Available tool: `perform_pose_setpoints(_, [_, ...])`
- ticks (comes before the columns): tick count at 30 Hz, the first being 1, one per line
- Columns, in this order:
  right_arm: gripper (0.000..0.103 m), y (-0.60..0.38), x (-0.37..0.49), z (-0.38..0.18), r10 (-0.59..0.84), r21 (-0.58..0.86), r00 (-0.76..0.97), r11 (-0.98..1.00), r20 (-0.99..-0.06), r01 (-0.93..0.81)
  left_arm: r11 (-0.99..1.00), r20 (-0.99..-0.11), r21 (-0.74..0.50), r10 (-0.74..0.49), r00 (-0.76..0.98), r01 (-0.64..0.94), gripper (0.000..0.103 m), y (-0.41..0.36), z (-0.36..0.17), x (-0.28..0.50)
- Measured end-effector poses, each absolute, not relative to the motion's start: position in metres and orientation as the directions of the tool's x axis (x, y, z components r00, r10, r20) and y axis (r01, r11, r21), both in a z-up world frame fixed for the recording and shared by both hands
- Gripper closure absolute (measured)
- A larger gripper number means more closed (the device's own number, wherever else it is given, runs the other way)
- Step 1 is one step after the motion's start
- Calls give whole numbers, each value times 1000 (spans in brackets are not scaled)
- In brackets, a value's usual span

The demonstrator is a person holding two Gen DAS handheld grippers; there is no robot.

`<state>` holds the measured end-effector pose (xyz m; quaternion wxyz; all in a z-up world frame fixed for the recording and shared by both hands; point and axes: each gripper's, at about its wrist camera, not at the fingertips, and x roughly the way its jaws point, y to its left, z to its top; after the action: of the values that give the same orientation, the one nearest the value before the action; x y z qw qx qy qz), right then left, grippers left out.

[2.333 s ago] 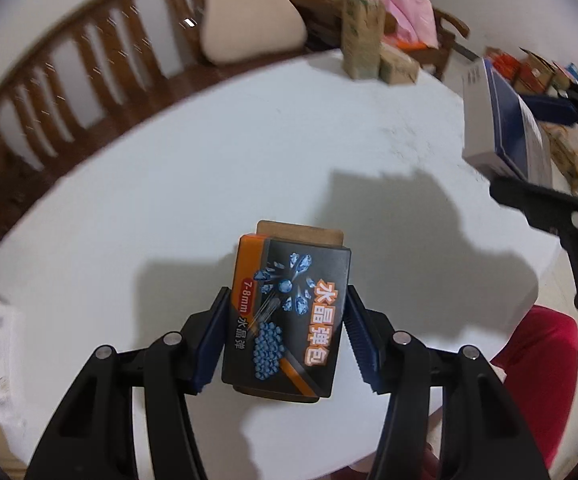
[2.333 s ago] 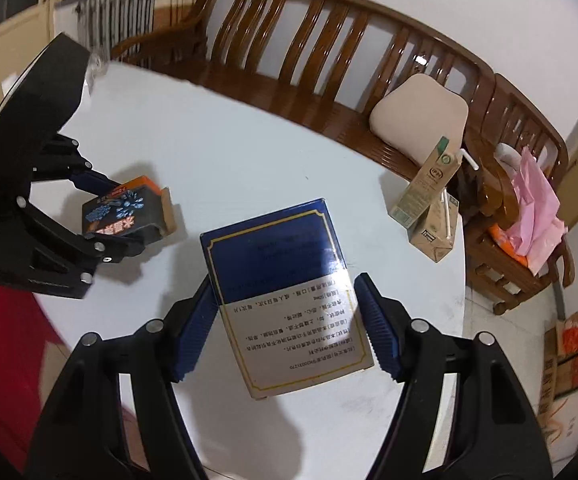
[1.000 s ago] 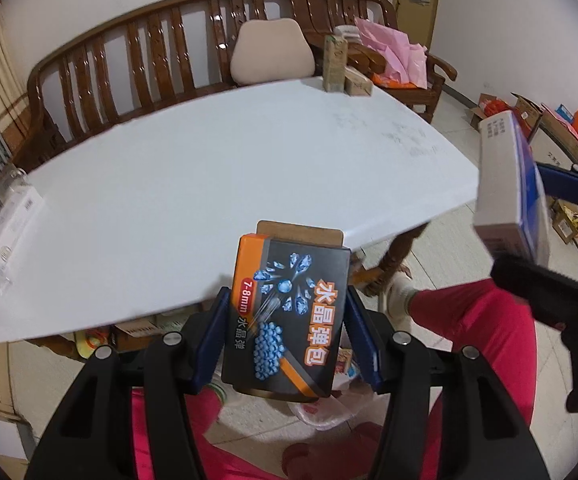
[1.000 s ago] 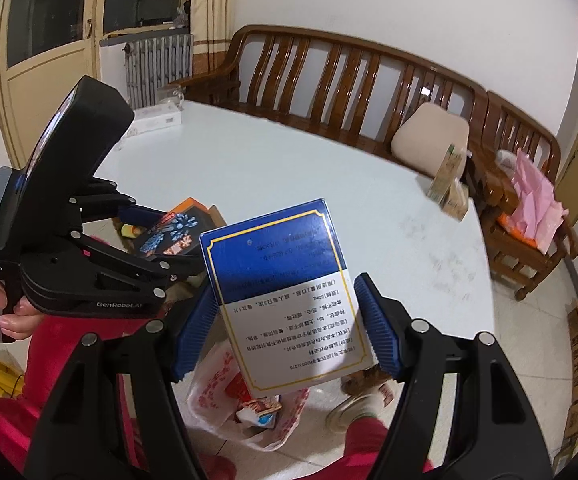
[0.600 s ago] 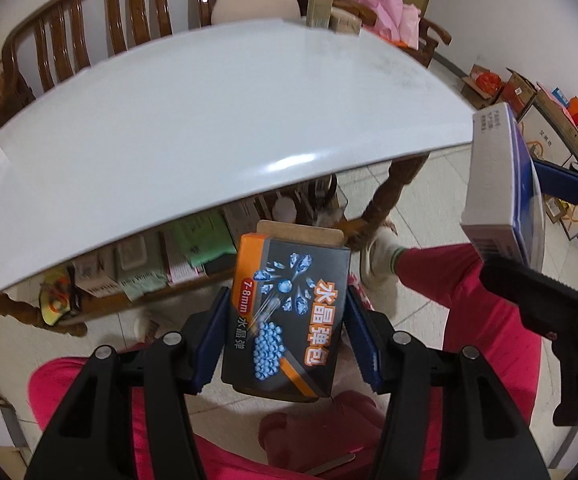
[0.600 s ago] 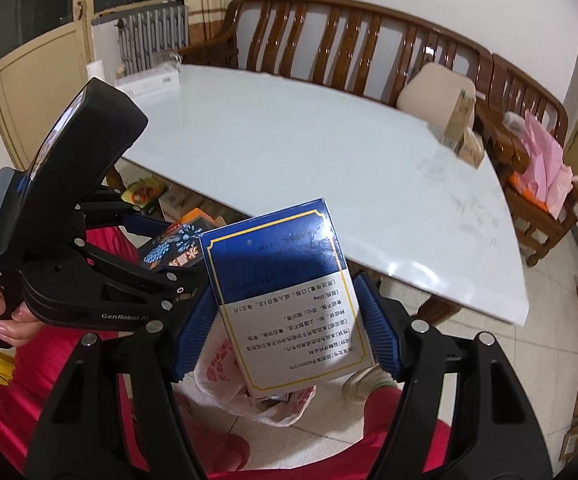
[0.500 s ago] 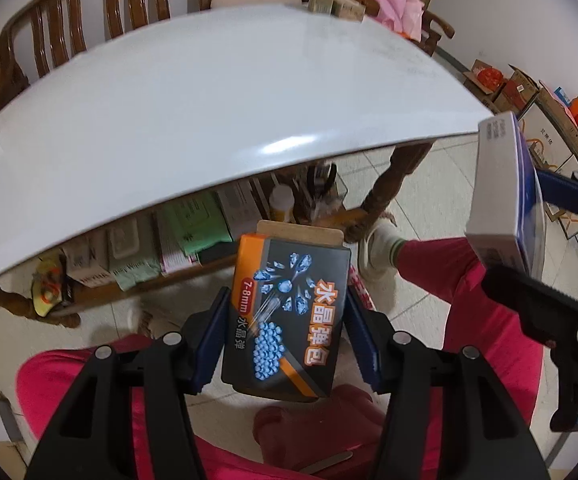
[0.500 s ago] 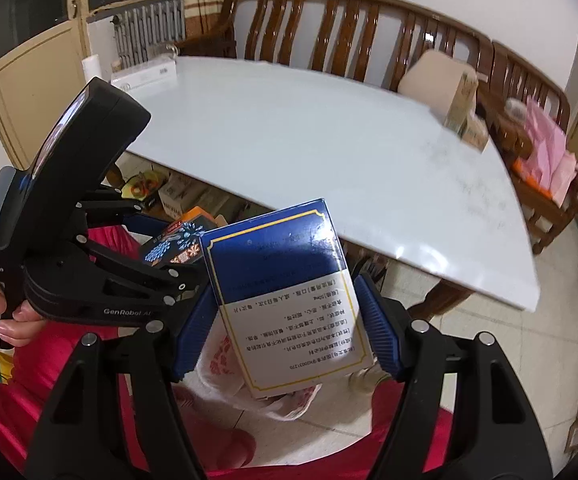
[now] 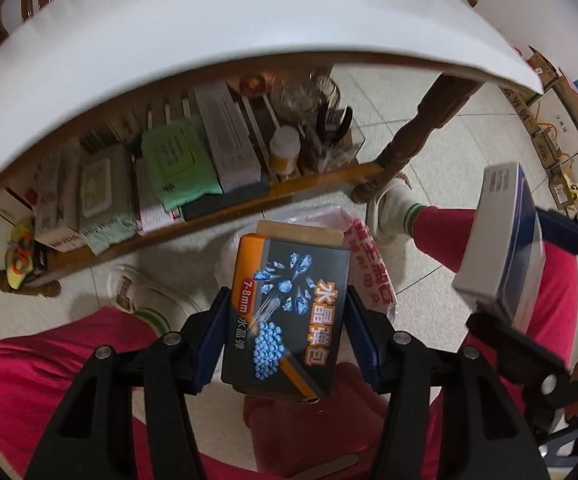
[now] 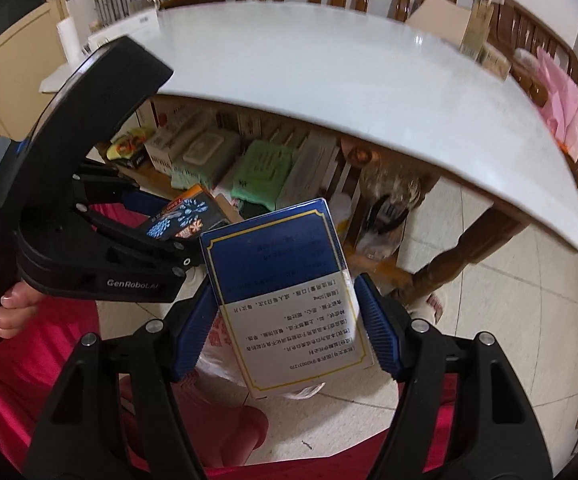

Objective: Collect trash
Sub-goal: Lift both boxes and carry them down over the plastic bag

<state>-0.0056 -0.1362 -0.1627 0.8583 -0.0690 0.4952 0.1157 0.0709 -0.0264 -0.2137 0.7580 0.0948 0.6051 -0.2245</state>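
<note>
Trash is in hand on both sides, so the picking-up part looks done for these two pieces. The left gripper (image 9: 287, 332) has its blue pads pressed on the sides of a black and orange box (image 9: 287, 312), and the right gripper (image 10: 285, 320) is clamped the same way on a blue and white box (image 10: 289, 300). Both jaws stand partly apart, only as wide as the boxes they hold. Both tools point steeply down in front of the seated person, whose red trousers (image 9: 49, 380) fill the lower frame.

Under the boxes, on the tiled floor between the person's feet, lies a white plastic bag with red print (image 9: 369, 276); in the right wrist view the same bag (image 10: 217, 348) shows just beneath the blue and white box. It is probably the collecting bag. Neither box is inside it yet, so what is left is the drop: lower over the bag mouth and release.

On the white table (image 10: 329, 80), two small cartons (image 10: 481, 48) stand at the far edge, possibly further trash.
</note>
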Motion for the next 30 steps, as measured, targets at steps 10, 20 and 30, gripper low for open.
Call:
perform_pose_setpoints(10, [35,-140,10,-234,126,39,361,970,-924,-238,901,-980,-164,-195,38,403,48,-35,-277,91])
perform_pose_setpoints(20, [35,-145,28,-299,129,93,243,984,-961,-153,926,-981,-191,-174,-81,326,48,-37,-337,111])
perform_pose_setpoints(30, [35,-141,42,-343,138,120,149,985,-979,-124,938,-971,-208,-165,-173,278,48,-37,-381,126])
